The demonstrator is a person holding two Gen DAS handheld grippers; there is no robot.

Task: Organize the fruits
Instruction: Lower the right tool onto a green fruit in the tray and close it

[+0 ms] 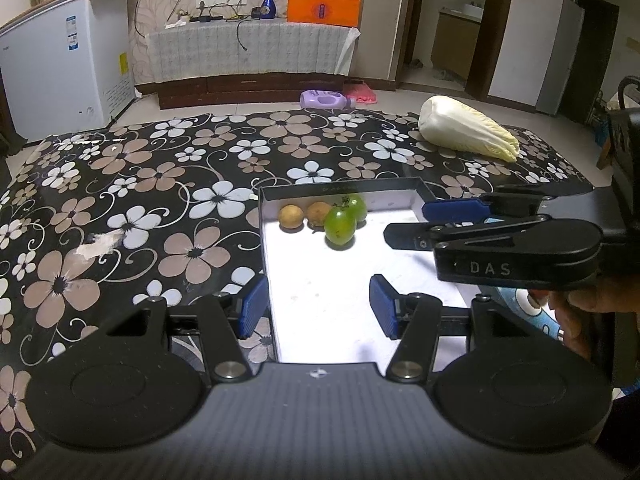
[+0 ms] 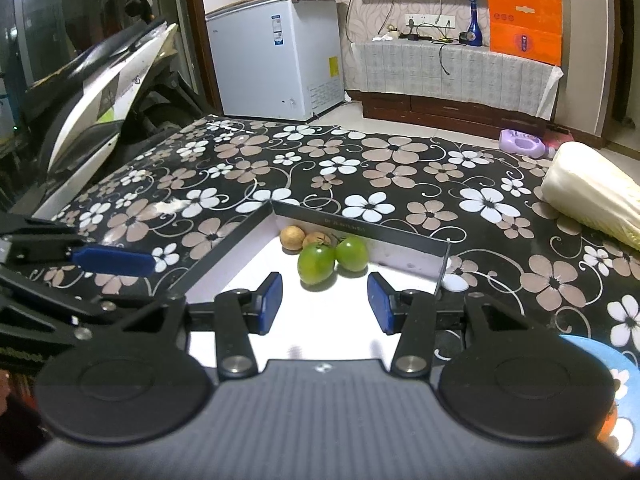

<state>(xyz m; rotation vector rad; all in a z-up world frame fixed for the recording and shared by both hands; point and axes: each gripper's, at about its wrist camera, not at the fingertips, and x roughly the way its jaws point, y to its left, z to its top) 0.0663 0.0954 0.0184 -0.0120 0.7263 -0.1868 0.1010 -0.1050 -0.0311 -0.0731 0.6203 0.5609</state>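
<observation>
Left wrist view looks along the left gripper [image 1: 318, 308], whose blue-padded jaws stand apart with nothing between them, poised over the near part of a shallow white tray [image 1: 340, 292] with dark walls. The tray sits on a counter [image 1: 160, 184] covered in a black cloth with white and tan flowers. In the tray's far left corner lie four fruits: two small brown fruits [image 1: 291, 216] side by side against the far wall, and two green fruits [image 1: 340, 226] just right of them, one nearer and one behind it, touching. From the right, the right gripper [image 1: 416, 222] reaches in over the tray's right wall; how its jaws stand cannot be told from this side-on angle. A napa cabbage [image 1: 468, 133] lies on the counter's far right, well apart from the tray.

Right wrist view shows the right gripper [image 2: 324, 304] with its jaws apart and empty, above the tray [image 2: 400, 258], the green fruits [image 2: 316, 264] just beyond its pads. The brown fruits [image 2: 291, 236] rest in the far corner behind them. The left gripper [image 2: 114, 260] shows at the left edge, over the tray's left wall. The cabbage [image 2: 596, 204] lies at far right. Beyond the counter stand a white chest freezer [image 2: 276, 60] and a cabinet bearing a blue bottle [image 2: 474, 24] and an orange bag [image 2: 524, 30].
</observation>
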